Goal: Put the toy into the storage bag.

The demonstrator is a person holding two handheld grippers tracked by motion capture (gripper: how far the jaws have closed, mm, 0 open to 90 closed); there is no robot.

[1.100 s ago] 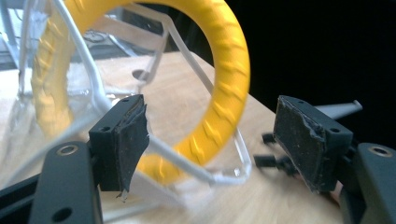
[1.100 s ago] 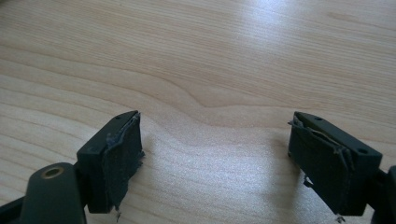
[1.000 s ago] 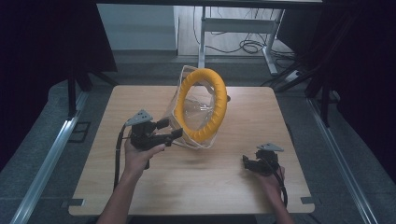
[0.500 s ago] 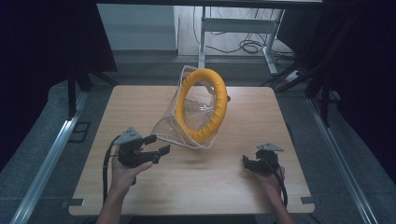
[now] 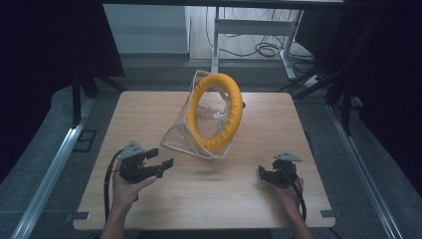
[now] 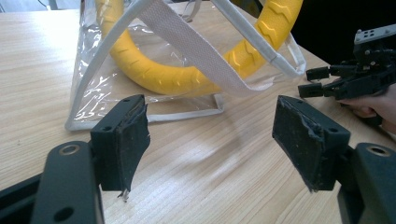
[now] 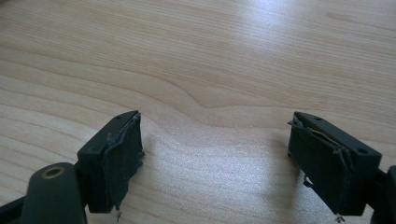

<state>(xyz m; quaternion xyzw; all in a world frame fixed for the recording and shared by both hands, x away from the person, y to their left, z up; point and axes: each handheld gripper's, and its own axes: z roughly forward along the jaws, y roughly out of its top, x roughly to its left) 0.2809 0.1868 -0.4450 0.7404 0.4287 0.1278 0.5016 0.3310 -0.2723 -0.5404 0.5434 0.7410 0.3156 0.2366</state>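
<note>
Pale wood with a fine straight grain makes up the surface (image 5: pixel 209 199), a rounded square board standing on a grey floor, with dark drapes to either side and a metal desk frame with loose cables behind it.

Nearest the person, at the front left, the left claw (image 5: pixel 160 158) is held just above the board in the left hand (image 5: pixel 125 189). Its two black jaws stand wide apart with nothing between them; in the left gripper view their rubber pads (image 6: pixel 132 140) look worn and frayed at the edges. A grey three-cornered plate sits on top and a black cable loops down beside the wrist. At the front right, the right claw (image 5: pixel 262 173) rests low in the right hand (image 5: pixel 288 194), well apart from the left one. Its jaws are also spread wide and grip nothing, showing bare wood between them, with the same ragged pads (image 7: pixel 122 154).

Farther on, around the middle of the board, stands a clear plastic bag (image 5: pixel 186 134), soft and creased, edged with pale piping and fitted with a woven white strap (image 6: pixel 187 42). Inside it leans a yellow ring (image 5: pixel 219 112), thick, ribbed along its rim and tilted nearly upright. The bag is near the left claw but not touching it.
</note>
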